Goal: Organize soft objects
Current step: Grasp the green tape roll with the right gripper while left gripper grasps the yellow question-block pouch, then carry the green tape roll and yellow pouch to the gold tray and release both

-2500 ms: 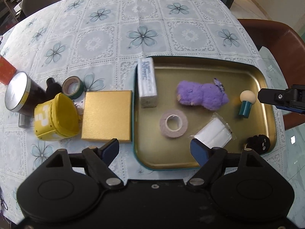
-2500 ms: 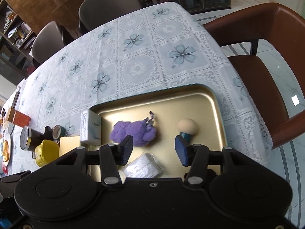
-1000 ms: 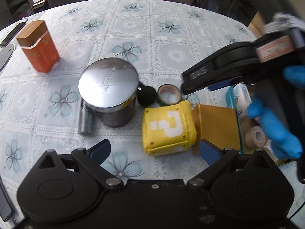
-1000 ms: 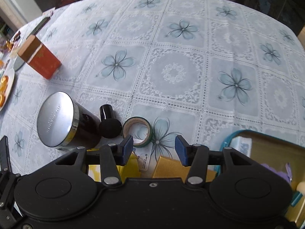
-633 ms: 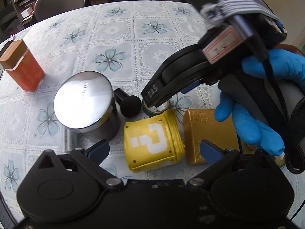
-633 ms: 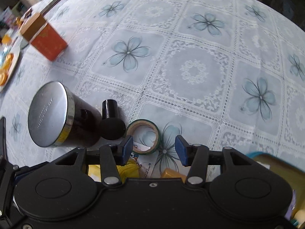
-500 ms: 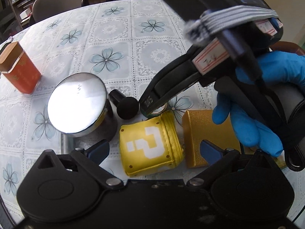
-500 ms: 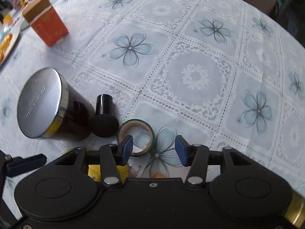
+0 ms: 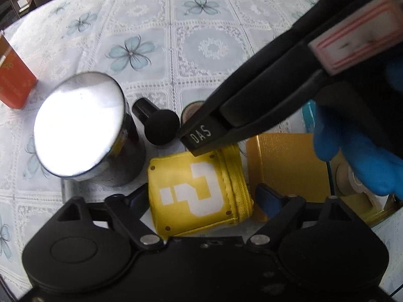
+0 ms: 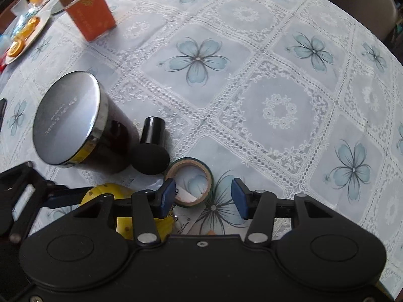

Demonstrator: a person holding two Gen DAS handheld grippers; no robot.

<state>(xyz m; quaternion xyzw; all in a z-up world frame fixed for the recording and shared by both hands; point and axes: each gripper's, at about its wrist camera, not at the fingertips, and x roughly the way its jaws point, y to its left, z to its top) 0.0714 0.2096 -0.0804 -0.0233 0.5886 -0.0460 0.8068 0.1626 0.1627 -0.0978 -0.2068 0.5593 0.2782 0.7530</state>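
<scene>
A yellow soft cube with a white question mark lies on the tablecloth between the open fingers of my left gripper; the fingers stand on either side of it without touching. Its top shows in the right wrist view. A black sponge puff with a black handle lies behind it, also in the left wrist view. My right gripper is open and empty, hovering over a green tape roll. Its black body crosses the left wrist view above the cube.
A dark tin with a shiny lid stands left of the cube. A gold box lies to its right, beside the gold tray's edge. An orange box stands farther back. A plate with orange slices is at far left.
My left gripper swung left from the tray and closed in around the yellow cube. My right gripper moved left from the tray and down toward the green tape roll.
</scene>
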